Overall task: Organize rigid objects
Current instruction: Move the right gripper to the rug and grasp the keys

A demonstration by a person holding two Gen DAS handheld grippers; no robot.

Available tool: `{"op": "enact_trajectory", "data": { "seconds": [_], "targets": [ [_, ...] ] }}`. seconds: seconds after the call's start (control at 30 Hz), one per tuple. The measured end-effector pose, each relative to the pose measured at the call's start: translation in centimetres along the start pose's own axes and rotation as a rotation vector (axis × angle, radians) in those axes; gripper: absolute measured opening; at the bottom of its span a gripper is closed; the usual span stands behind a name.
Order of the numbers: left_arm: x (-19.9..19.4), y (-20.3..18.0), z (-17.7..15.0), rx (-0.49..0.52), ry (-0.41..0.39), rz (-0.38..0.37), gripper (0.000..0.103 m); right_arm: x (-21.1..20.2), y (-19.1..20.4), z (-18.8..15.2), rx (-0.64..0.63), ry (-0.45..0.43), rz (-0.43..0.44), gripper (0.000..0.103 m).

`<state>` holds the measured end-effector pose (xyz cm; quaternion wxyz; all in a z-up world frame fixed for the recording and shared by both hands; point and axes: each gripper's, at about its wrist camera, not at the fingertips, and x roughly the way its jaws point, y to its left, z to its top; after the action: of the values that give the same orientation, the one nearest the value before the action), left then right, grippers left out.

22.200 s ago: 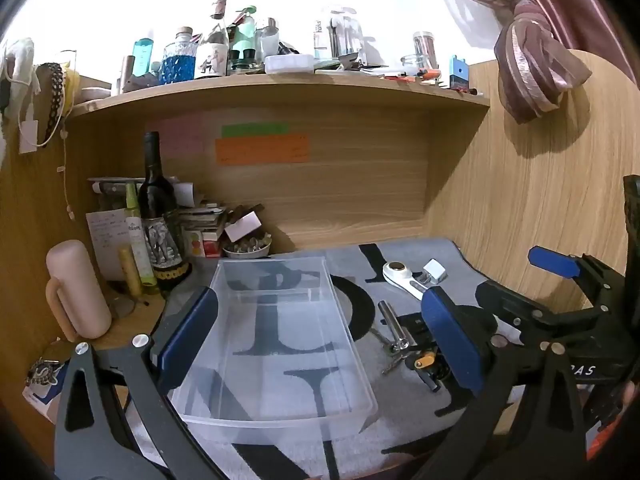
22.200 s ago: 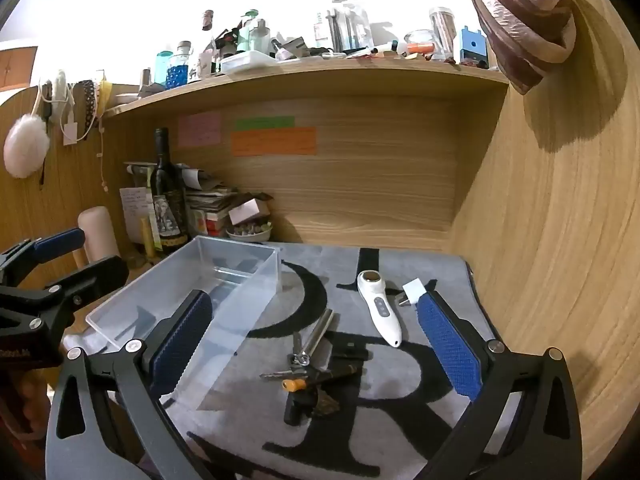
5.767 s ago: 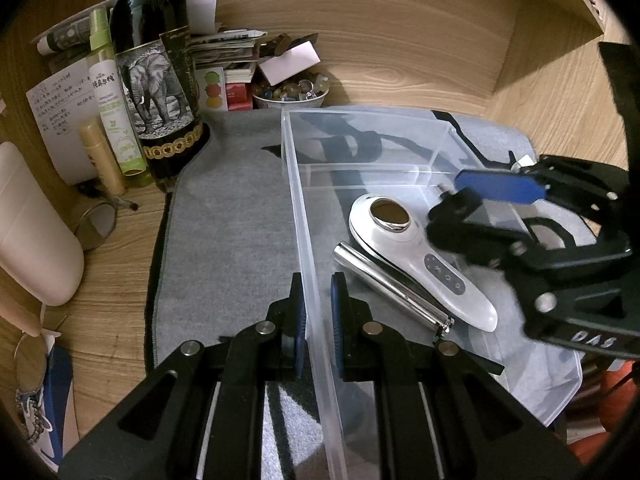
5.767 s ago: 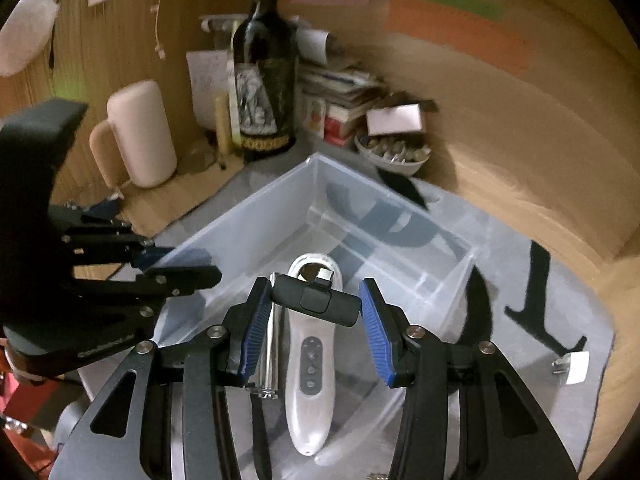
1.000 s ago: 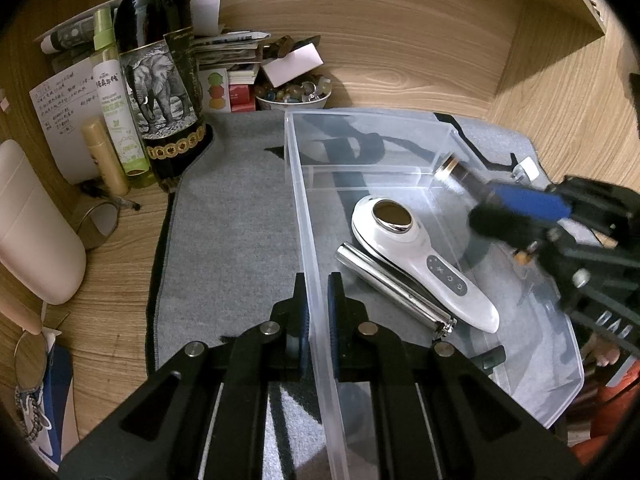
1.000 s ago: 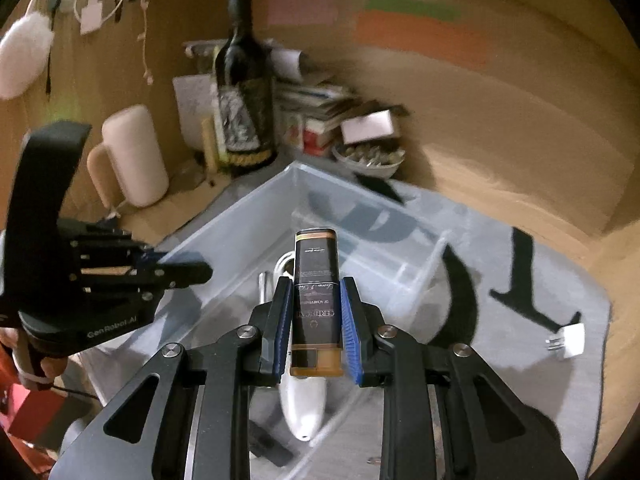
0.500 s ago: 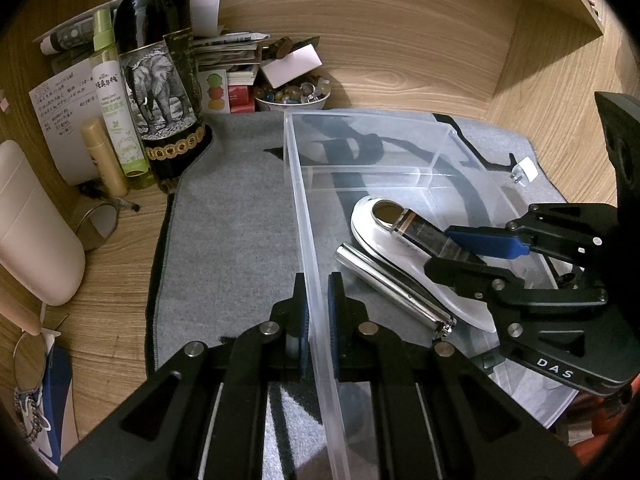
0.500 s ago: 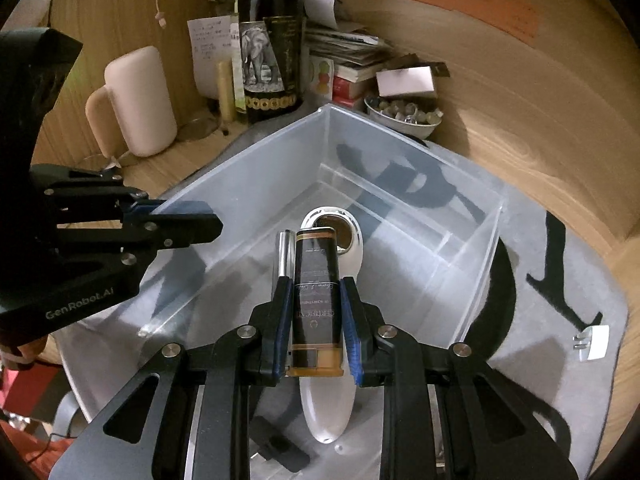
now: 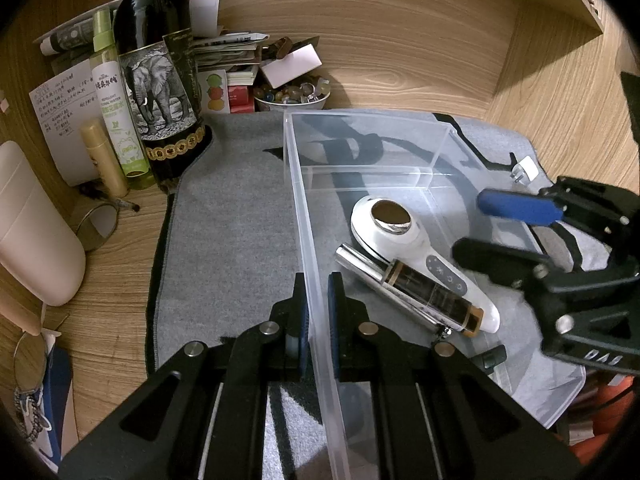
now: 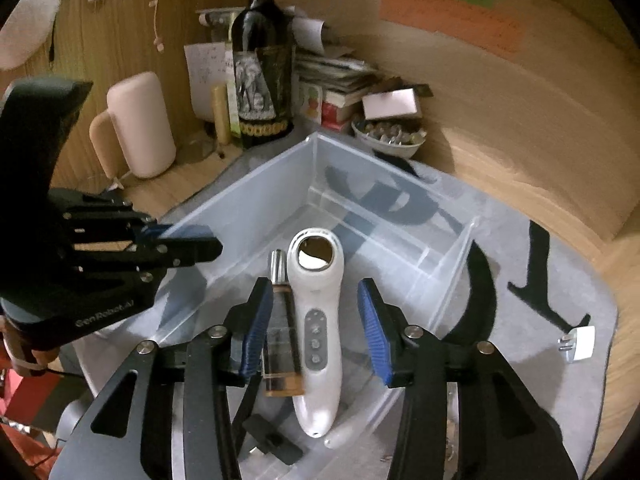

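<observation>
A wooden worktop [image 9: 120,280] in a wooden alcove is covered by a grey mat [image 9: 232,232]. A wine bottle [image 9: 160,80], a bowl of stones [image 9: 294,94] and a white plug [image 10: 578,344] are seen around the clear bin [image 9: 308,216]. Its near wall is clamped by the closed left gripper [image 9: 318,320]. The right gripper [image 10: 316,328] has just been opened, and the dark vial [image 10: 282,340] lies released in the bin beside the white device [image 10: 316,320].

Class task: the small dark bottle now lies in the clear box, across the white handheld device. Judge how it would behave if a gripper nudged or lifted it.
The small dark bottle looks round, so it may roll off the white device. Its glossy, stiff body could slip and may be breakable.
</observation>
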<state>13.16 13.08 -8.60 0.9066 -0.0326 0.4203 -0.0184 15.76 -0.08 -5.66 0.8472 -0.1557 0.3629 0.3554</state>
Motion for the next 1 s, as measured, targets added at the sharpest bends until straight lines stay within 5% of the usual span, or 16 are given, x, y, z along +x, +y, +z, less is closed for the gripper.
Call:
{"op": "enact_trajectory", "data": {
  "seconds": [0.17, 0.57, 0.77, 1.0],
  "targets": [
    [0.0, 0.0, 0.0, 0.001, 0.0, 0.0, 0.008, -1.4, -0.5, 0.2, 0.013, -0.04, -0.017, 0.05],
    [0.0, 0.0, 0.0, -0.003, -0.001, -0.002, 0.008, -6.6, -5.0, -1.2, 0.084, -0.114, -0.184, 0.053],
    [0.0, 0.1, 0.0, -0.003, -0.001, -0.001, 0.008, -6.9, -7.4, -3.4, 0.134, -0.055, -0.227, 0.056],
    [0.0, 0.2, -0.1, -0.001, 0.0, 0.001, 0.008, -3.2, -8.0, -6.7, 0.167, 0.09, -0.182, 0.056]
  ]
}}
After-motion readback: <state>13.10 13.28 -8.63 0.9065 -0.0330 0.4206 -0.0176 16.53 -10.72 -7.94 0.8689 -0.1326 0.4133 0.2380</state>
